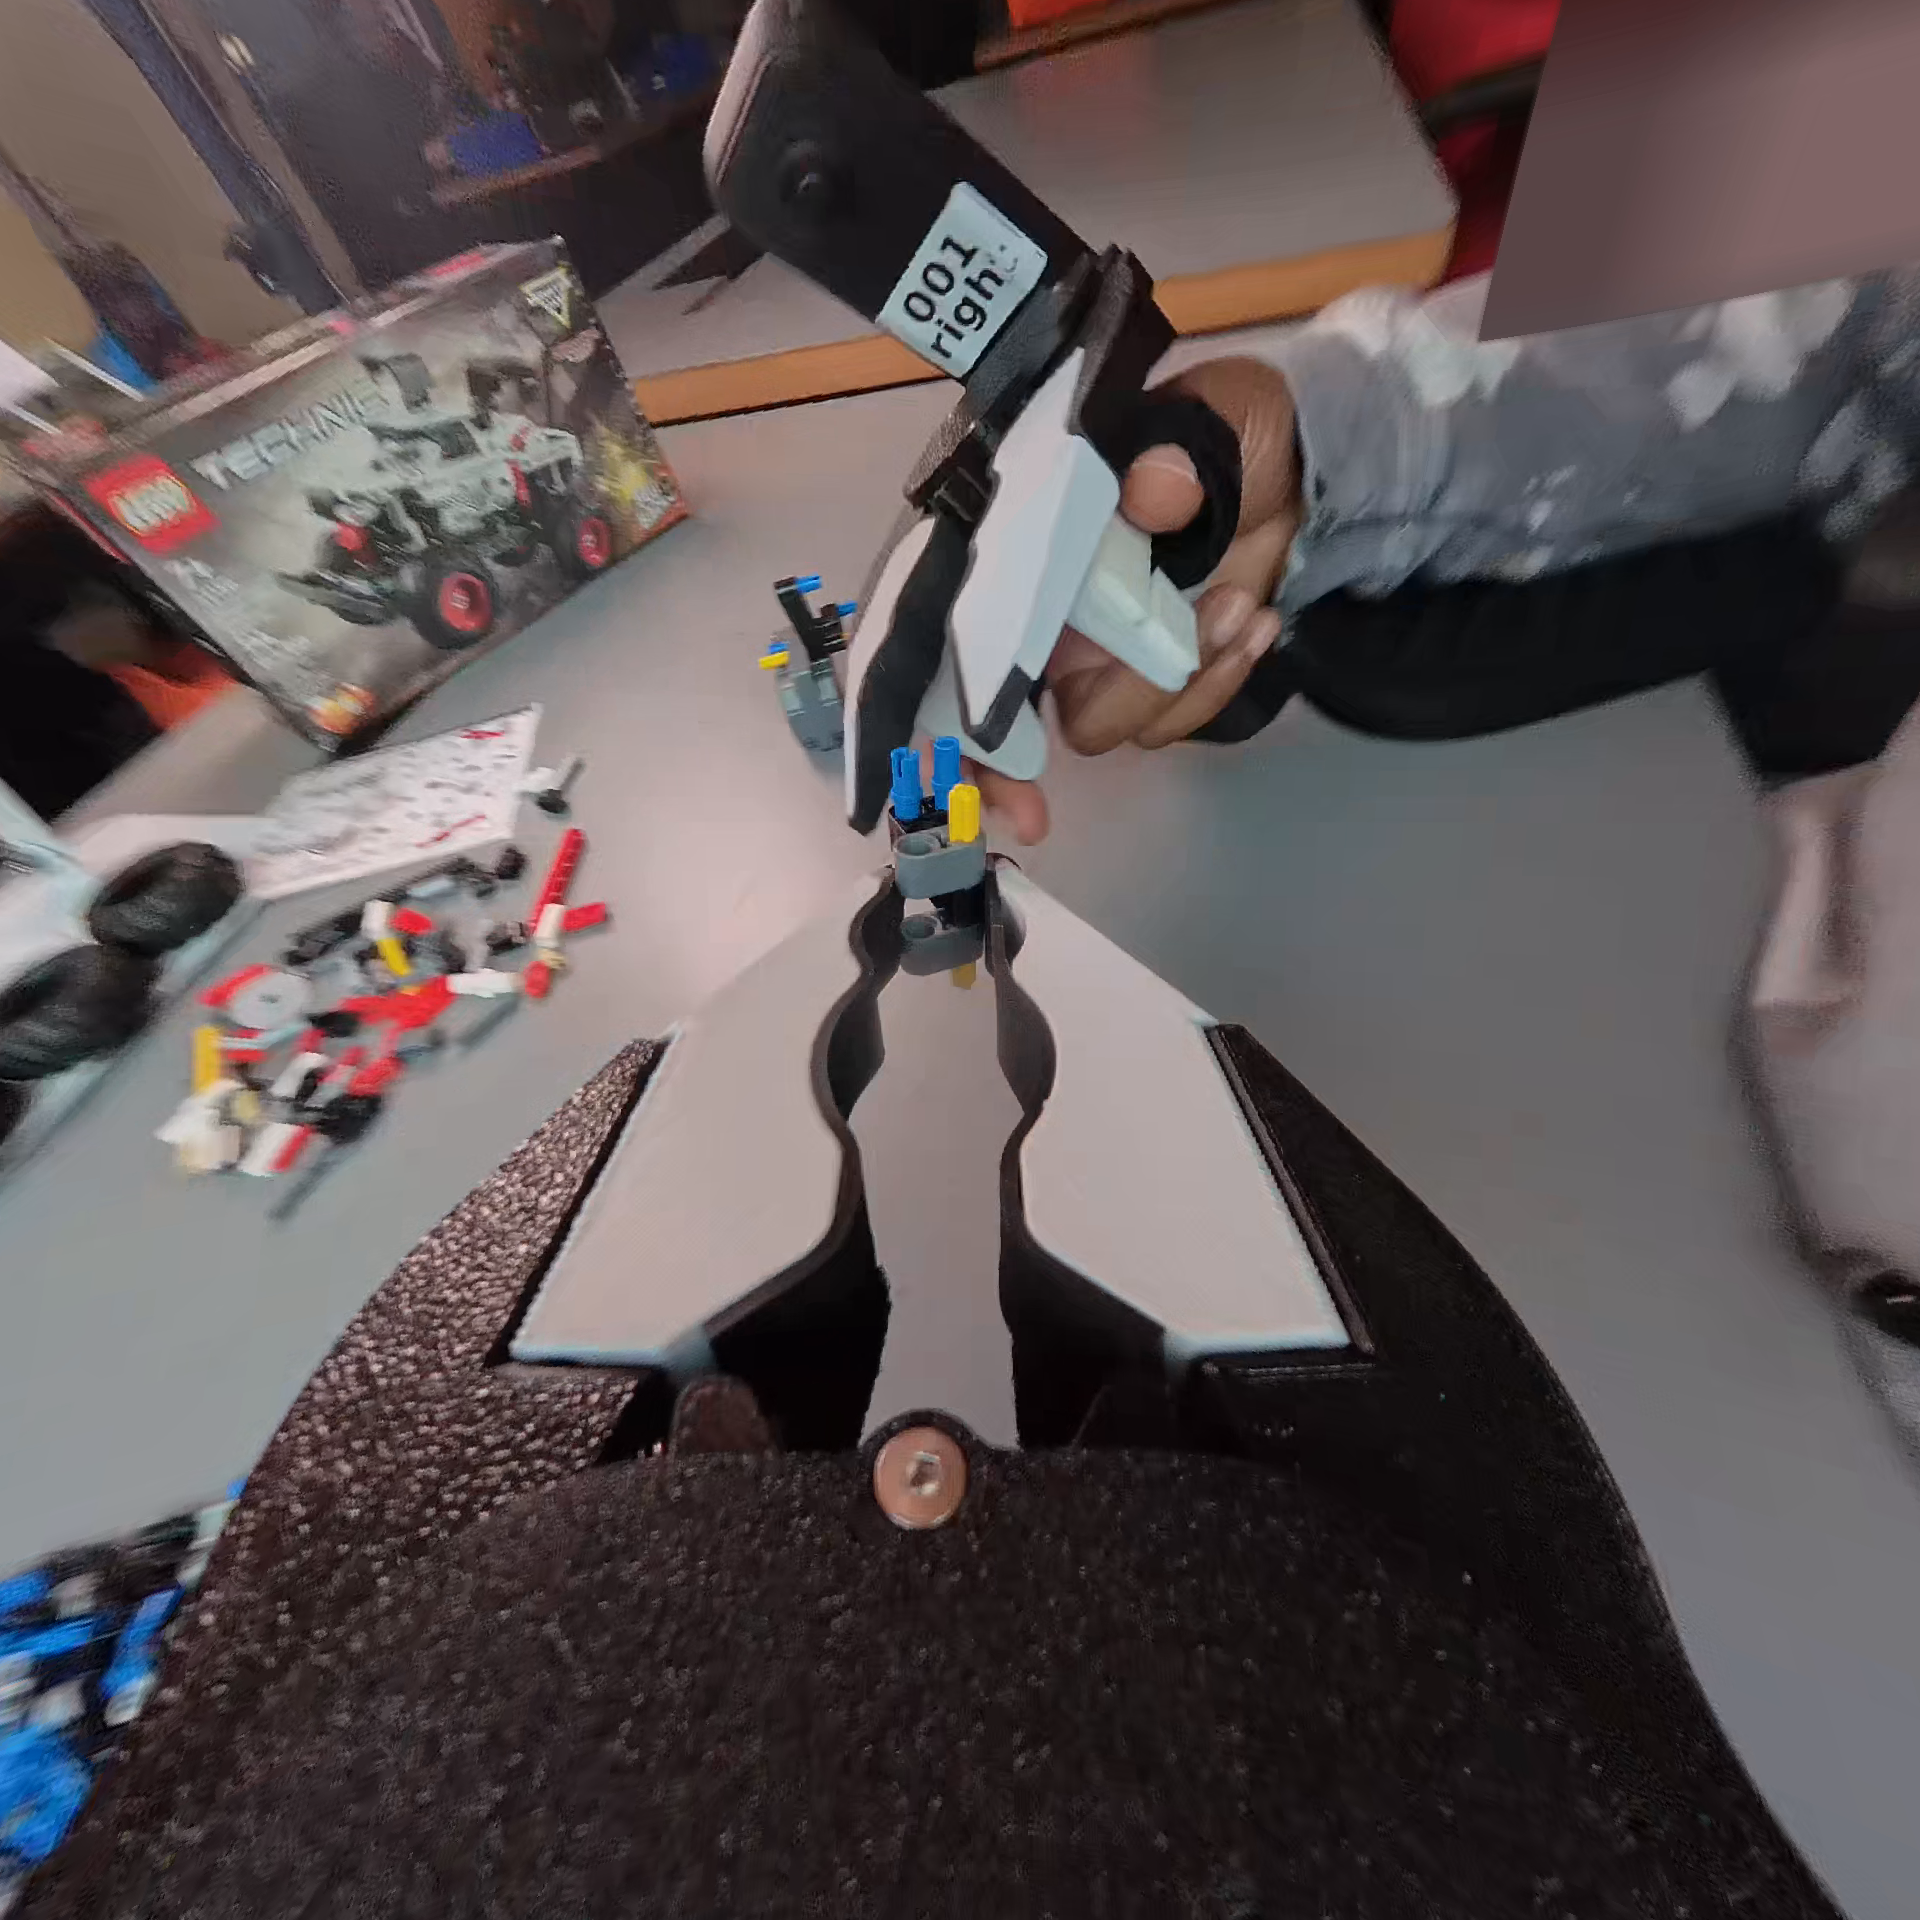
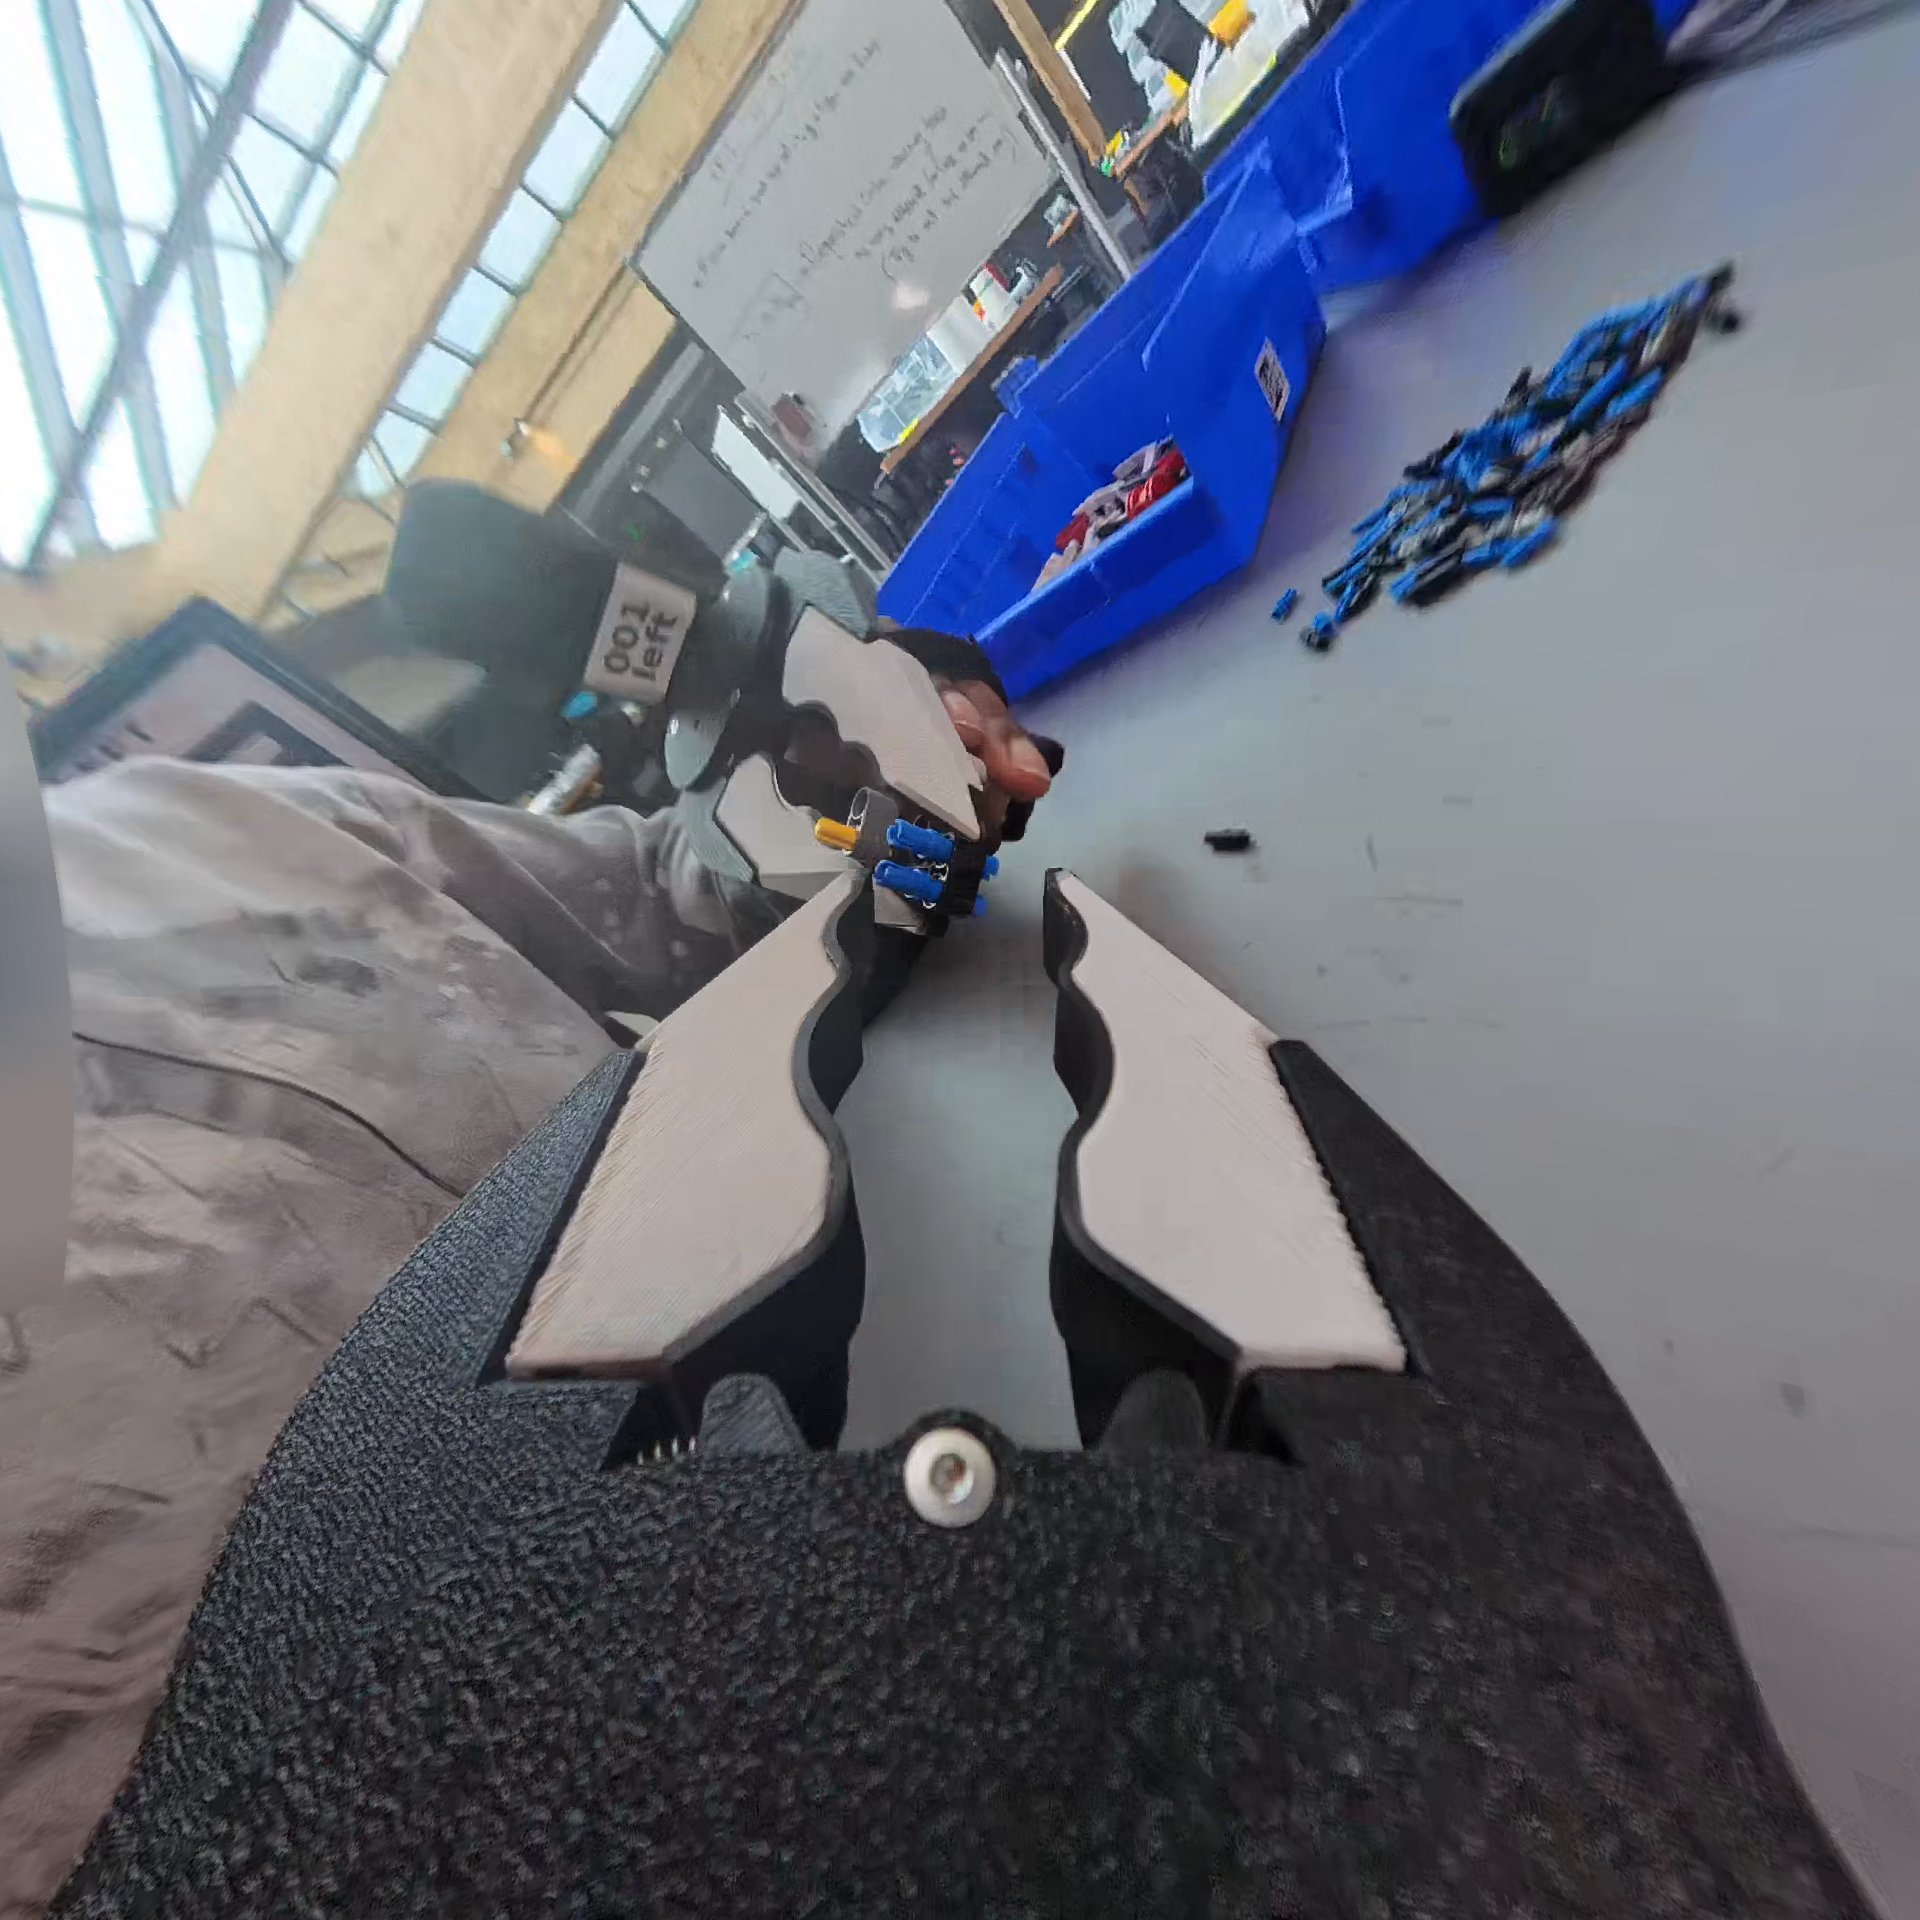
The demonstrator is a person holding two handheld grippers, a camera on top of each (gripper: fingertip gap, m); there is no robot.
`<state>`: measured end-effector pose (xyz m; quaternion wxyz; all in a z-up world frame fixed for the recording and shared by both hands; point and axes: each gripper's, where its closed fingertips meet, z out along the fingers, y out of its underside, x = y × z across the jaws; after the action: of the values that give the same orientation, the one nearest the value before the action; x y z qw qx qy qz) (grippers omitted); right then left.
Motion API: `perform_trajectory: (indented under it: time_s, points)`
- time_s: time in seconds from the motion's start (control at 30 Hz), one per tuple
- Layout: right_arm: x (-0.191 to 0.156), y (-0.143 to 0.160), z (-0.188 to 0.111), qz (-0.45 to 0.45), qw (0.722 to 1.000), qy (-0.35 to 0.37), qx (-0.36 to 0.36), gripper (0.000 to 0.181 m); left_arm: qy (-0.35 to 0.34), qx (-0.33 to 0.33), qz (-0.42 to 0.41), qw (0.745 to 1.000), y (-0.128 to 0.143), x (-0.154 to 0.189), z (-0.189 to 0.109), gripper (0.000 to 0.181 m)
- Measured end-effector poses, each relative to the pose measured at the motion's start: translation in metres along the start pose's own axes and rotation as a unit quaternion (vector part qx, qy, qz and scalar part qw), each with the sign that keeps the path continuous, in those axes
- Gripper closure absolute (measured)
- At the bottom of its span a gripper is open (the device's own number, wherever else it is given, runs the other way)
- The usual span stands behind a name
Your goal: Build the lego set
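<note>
A small lego assembly (image 1: 938,871) of grey beams, a black part, two blue pins and a yellow pin is clamped between the tips of my left gripper (image 1: 940,896), just above the grey table (image 1: 1351,1039). My right gripper (image 1: 930,798) comes down from above, its tips around the blue pins. In the right wrist view my right gripper (image 2: 953,883) is open, its left fingertip (image 2: 847,894) beside the assembly (image 2: 914,868); I cannot tell if it touches. The left gripper (image 2: 831,769) holds the assembly there.
A lego box (image 1: 364,488), a booklet (image 1: 405,800), loose red, white and black pieces (image 1: 343,1018), black tyres (image 1: 156,894) and a second small assembly (image 1: 810,665) lie left. Blue bins (image 2: 1143,499), a pile of blue and black pins (image 2: 1507,468) and a black piece (image 2: 1228,840) lie ahead. Only a small space, under 4 cm, lies between the two pairs of fingers.
</note>
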<state>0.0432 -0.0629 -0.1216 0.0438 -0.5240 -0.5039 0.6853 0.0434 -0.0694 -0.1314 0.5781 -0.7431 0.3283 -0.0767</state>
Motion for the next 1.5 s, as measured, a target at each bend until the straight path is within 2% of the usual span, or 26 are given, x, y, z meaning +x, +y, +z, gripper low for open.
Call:
perform_trajectory:
  time_s: [0.03, 0.1, 0.17, 0.23, 0.27, 0.4, 0.47, 0.57, 0.7, 0.73, 0.8, 0.97, 1.07, 1.17, 1.23, 1.4, 1.5]
  points:
    - [-0.005, -0.005, -0.004, -0.074, 0.997, 0.013, 0.001, 0.147, 0.037, 0.021, -0.071, 0.997, -0.006, 0.002, -0.003, 0.165]
    - [-0.014, -0.013, -0.01, -0.234, 0.971, 0.054, 0.006, 0.141, 0.12, 0.079, -0.222, 0.964, -0.024, 0.004, -0.011, 0.166]
    - [-0.028, -0.014, -0.01, -0.392, 0.916, 0.088, 0.009, 0.139, 0.176, 0.112, -0.359, 0.91, -0.033, -0.002, -0.015, 0.168]
    - [-0.035, -0.015, -0.006, -0.503, 0.854, 0.132, 0.009, 0.139, 0.214, 0.12, -0.436, 0.866, -0.033, -0.003, -0.015, 0.168]
    - [-0.035, -0.015, -0.003, -0.535, 0.831, 0.155, 0.003, 0.139, 0.219, 0.118, -0.459, 0.853, -0.031, -0.003, -0.013, 0.167]
    - [-0.013, -0.022, 0.001, -0.608, 0.742, 0.28, -0.047, 0.144, 0.22, 0.101, -0.503, 0.83, -0.026, 0.0, -0.003, 0.167]
    - [-0.003, -0.016, 0.004, -0.615, 0.722, 0.307, -0.085, 0.148, 0.202, 0.089, -0.506, 0.834, -0.021, 0.0, 0.002, 0.167]
    - [0.009, -0.01, 0.004, -0.597, 0.715, 0.341, -0.126, 0.149, 0.17, 0.064, -0.493, 0.851, -0.011, -0.001, 0.007, 0.167]
    - [0.012, -0.01, 0.002, -0.583, 0.724, 0.345, -0.128, 0.152, 0.146, 0.053, -0.48, 0.863, -0.009, -0.002, 0.009, 0.166]
    - [0.012, -0.01, 0.002, -0.585, 0.726, 0.34, -0.124, 0.153, 0.137, 0.05, -0.476, 0.867, -0.008, -0.004, 0.01, 0.159]
    - [0.014, -0.01, 0.001, -0.592, 0.72, 0.341, -0.122, 0.158, 0.131, 0.045, -0.466, 0.874, -0.007, -0.006, 0.008, 0.157]
    - [0.026, -0.006, 0.0, -0.593, 0.717, 0.341, -0.136, 0.159, 0.117, 0.015, -0.448, 0.886, 0.002, -0.003, 0.009, 0.166]
    - [0.033, -0.004, 0.001, -0.601, 0.7, 0.353, -0.152, 0.159, 0.116, 0.011, -0.474, 0.873, 0.008, -0.005, 0.012, 0.167]
    - [0.037, -0.005, 0.002, -0.61, 0.677, 0.379, -0.16, 0.159, 0.135, 0.037, -0.54, 0.83, 0.007, -0.008, 0.013, 0.169]
    - [0.039, -0.006, 0.003, -0.61, 0.669, 0.391, -0.164, 0.16, 0.142, 0.048, -0.561, 0.814, 0.008, -0.011, 0.013, 0.169]
    - [0.037, -0.005, 0.004, -0.567, 0.718, 0.375, -0.148, 0.16, 0.155, 0.05, -0.563, 0.81, 0.006, -0.009, 0.012, 0.171]
    - [0.038, -0.002, 0.003, -0.555, 0.732, 0.365, -0.148, 0.16, 0.161, 0.049, -0.558, 0.812, 0.006, -0.007, 0.012, 0.172]
